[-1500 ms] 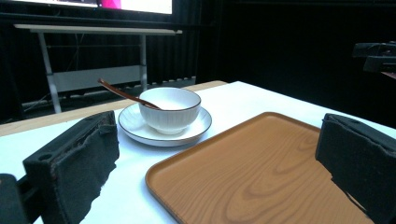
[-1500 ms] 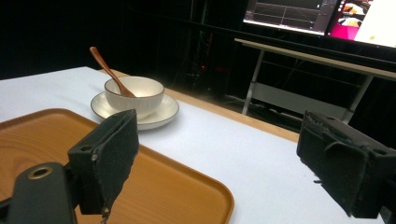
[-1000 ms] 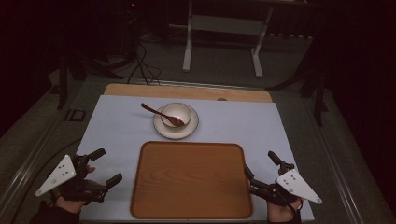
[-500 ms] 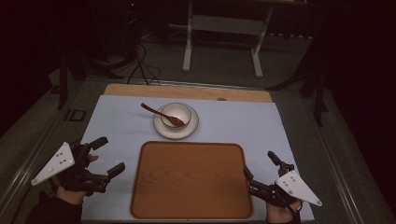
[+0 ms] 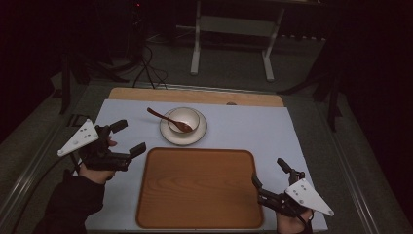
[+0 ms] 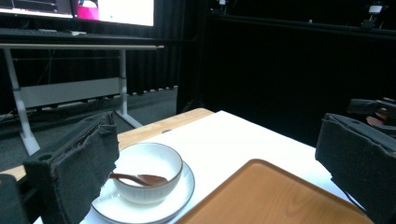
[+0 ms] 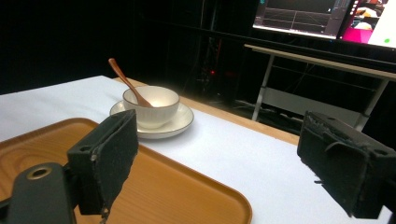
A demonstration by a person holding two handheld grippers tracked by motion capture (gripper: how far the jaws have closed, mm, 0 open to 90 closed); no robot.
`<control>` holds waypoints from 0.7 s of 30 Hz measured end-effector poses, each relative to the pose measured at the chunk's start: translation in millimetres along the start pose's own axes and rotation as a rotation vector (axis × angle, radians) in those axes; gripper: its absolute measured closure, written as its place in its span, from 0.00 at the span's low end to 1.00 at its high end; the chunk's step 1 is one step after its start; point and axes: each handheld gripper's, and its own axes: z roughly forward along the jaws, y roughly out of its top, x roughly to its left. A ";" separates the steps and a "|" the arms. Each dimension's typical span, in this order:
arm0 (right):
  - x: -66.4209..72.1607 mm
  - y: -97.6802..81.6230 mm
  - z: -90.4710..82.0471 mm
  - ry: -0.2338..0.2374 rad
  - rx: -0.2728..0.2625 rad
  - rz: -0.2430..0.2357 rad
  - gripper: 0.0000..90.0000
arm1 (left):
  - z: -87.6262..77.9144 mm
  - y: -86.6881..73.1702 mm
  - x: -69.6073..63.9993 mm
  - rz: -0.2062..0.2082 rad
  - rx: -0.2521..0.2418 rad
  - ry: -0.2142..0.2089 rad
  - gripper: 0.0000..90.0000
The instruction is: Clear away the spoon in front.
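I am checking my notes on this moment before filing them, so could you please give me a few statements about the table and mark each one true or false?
1. The wooden spoon rests in the white bowl. True.
2. The bowl stands directly on the wooden tray. False: it stands on a white saucer on the table cover, beyond the tray.
3. The left gripper has its jaws open with nothing between them. True.
4. The right gripper is clamped on the tray's rim. False: its jaws are open and empty, beside the tray's near right corner.
5. The tray carries a cup. False: it is bare.
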 end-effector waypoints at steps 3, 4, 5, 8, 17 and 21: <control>-0.3 0.5 -0.9 0.014 -0.015 0.009 0.14 | 8.3 0.4 3.7 0.002 0.009 0.015 0.00; -0.3 0.9 -1.1 0.014 -0.017 0.008 0.14 | 8.3 0.4 3.7 0.002 0.009 0.015 0.00; -0.3 1.0 -1.3 0.013 -0.018 0.007 0.14 | 12.3 0.6 7.2 -0.010 -0.005 0.026 0.00; 0.1 0.6 -0.7 0.012 -0.012 0.006 0.14 | 19.3 1.7 13.6 -0.014 0.002 0.048 0.00; 0.9 0.4 -0.1 0.017 -0.005 -0.002 0.14 | 41.4 2.0 37.7 -0.057 0.022 0.118 0.00; 1.4 -0.1 0.9 0.019 0.003 -0.001 0.14 | 52.1 0.5 51.1 -0.116 0.022 0.148 0.03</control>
